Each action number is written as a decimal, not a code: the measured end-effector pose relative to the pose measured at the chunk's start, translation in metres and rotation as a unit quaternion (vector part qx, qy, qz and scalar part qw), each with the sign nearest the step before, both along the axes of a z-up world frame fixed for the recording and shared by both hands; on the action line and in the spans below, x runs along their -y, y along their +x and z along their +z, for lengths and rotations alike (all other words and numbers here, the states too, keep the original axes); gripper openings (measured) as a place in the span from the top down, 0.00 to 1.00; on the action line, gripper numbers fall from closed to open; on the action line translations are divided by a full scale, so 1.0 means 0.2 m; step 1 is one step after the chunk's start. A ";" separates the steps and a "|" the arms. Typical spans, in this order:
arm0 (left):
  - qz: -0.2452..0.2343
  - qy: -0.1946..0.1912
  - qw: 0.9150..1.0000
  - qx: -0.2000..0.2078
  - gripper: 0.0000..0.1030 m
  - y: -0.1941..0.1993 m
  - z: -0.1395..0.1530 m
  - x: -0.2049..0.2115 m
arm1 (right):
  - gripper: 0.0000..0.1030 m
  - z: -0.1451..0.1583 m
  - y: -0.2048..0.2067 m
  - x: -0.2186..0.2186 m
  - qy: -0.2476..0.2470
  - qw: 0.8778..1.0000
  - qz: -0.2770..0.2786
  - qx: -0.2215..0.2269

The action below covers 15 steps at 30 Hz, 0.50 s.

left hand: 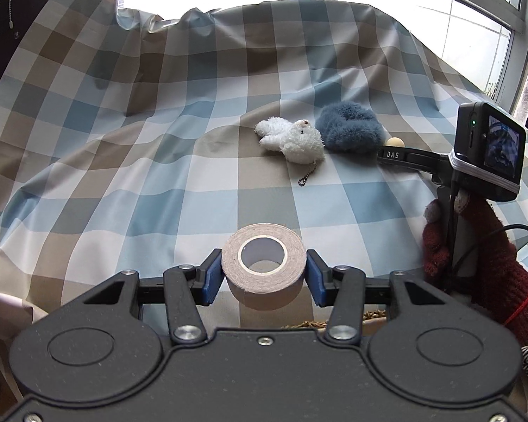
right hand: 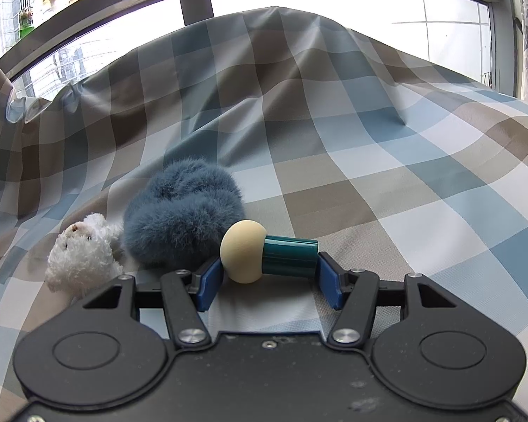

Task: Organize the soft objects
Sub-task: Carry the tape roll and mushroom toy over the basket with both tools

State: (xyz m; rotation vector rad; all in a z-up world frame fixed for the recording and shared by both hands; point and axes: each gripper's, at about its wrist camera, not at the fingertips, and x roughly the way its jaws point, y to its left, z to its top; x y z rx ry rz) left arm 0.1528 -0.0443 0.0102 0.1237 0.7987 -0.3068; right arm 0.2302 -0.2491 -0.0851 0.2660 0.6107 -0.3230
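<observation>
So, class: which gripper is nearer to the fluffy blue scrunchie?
Right. The right gripper, shut on a mushroom-shaped sponge applicator, sits just beside the blue scrunchie. The left gripper, shut on a tape roll, is well back from it.

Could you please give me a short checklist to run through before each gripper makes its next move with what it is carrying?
1. Left gripper shut on tape roll, both fingers pressing its sides: ok.
2. Tape roll off the checked cloth: ok.
3. Right gripper shut on makeup sponge, lengthwise, cream head to teal handle: ok.
4. Sponge clear of blue fluffy scrunchie: cannot tell.
5. White plush bear and scrunchie lying together: ok.
6. Drop-off place in view: cannot tell.
</observation>
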 end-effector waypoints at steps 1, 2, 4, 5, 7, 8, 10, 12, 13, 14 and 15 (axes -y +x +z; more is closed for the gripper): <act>0.001 0.001 1.000 -0.002 0.53 -0.02 0.00 -0.01 | 0.44 0.00 0.00 0.00 0.000 1.000 0.000 0.000; 0.001 0.001 1.000 -0.005 0.53 -0.05 0.00 -0.02 | 0.45 0.00 0.00 0.00 -0.001 1.000 0.000 -0.001; 0.004 0.004 1.000 -0.005 0.53 -0.09 0.00 -0.05 | 0.45 0.00 0.00 0.00 -0.002 1.000 0.000 -0.002; 0.005 0.006 1.000 -0.005 0.53 -0.12 0.00 -0.06 | 0.45 0.00 0.00 -0.01 -0.004 1.000 0.000 -0.003; 0.006 0.005 1.000 -0.012 0.53 -0.15 -0.01 -0.07 | 0.45 0.00 0.01 -0.01 -0.008 1.000 0.000 -0.007; 0.005 0.000 1.000 -0.019 0.53 -0.16 -0.02 -0.08 | 0.45 0.00 0.01 -0.02 -0.011 1.000 0.001 -0.010; 0.003 -0.009 1.000 -0.029 0.53 -0.19 -0.03 -0.09 | 0.45 0.01 0.02 -0.03 -0.020 1.000 0.002 -0.020; 0.002 -0.011 0.999 -0.031 0.53 -0.23 -0.04 -0.10 | 0.45 0.01 0.03 -0.05 -0.038 0.999 0.007 -0.035; 0.003 -0.010 0.999 -0.032 0.53 -0.24 -0.04 -0.11 | 0.46 0.02 0.03 -0.07 -0.052 0.998 0.013 -0.046; 0.003 -0.012 0.999 -0.035 0.53 -0.26 -0.04 -0.12 | 0.46 0.02 0.03 -0.09 -0.066 0.996 0.018 -0.055; 0.003 -0.015 0.999 -0.038 0.53 -0.27 -0.05 -0.13 | 0.47 0.02 0.02 -0.10 -0.076 0.995 0.023 -0.061</act>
